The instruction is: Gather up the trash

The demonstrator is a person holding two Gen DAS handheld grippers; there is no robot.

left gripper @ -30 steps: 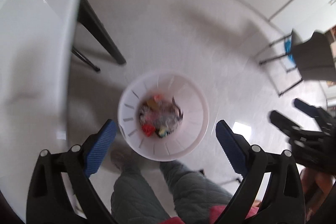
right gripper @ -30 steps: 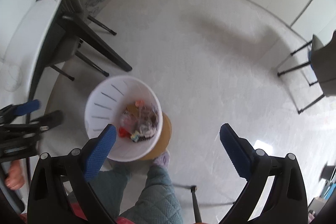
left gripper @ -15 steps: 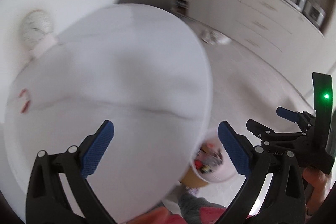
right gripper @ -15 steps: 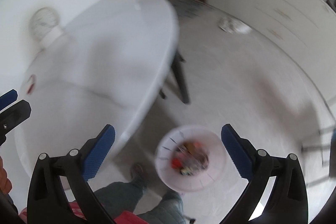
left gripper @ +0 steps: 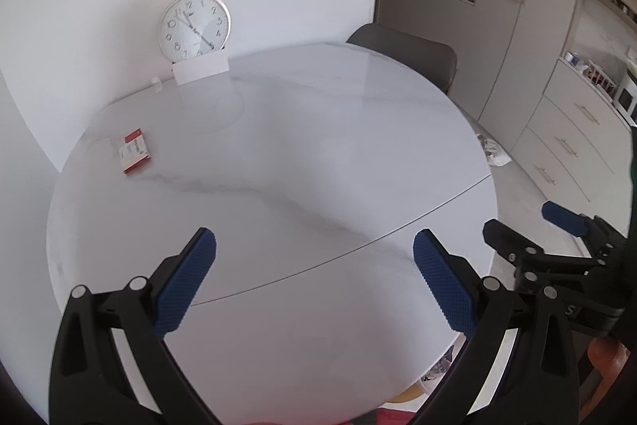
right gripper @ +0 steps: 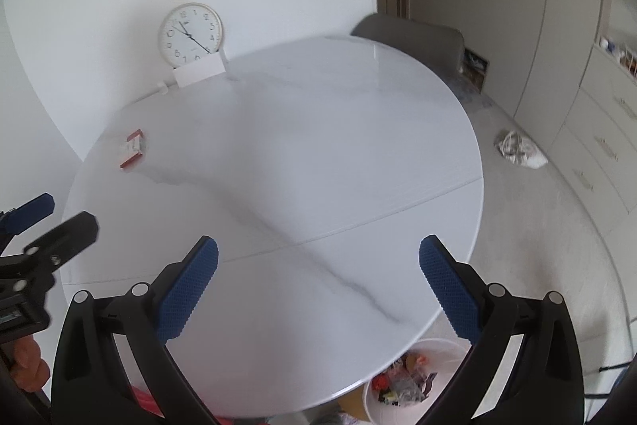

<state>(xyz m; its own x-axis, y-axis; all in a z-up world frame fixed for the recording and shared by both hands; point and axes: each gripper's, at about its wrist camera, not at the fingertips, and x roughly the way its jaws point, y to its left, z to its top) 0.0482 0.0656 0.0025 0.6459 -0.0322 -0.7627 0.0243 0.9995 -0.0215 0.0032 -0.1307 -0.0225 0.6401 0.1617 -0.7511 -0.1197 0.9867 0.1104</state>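
Note:
A small red and white box (left gripper: 134, 150) (right gripper: 131, 148) lies flat at the far left of the round white marble table (left gripper: 302, 162) (right gripper: 318, 146). My left gripper (left gripper: 314, 281) hovers open over the table's near side, nothing between its blue pads. My right gripper (right gripper: 318, 285) is likewise open and empty over the near edge. A white trash bin (right gripper: 414, 381) with colourful wrappers in it stands on the floor below the table's near right edge. In the left wrist view only a sliver of the bin shows under the table edge.
A white wall clock (left gripper: 195, 28) leans on a small white stand at the table's back. A grey chair (left gripper: 406, 60) sits behind the table. A crumpled white bag (right gripper: 519, 149) lies on the floor by the beige drawers (right gripper: 597, 154).
Both grippers have swung up from looking down at the bin on the floor to facing across the tabletop. Both stay open and empty.

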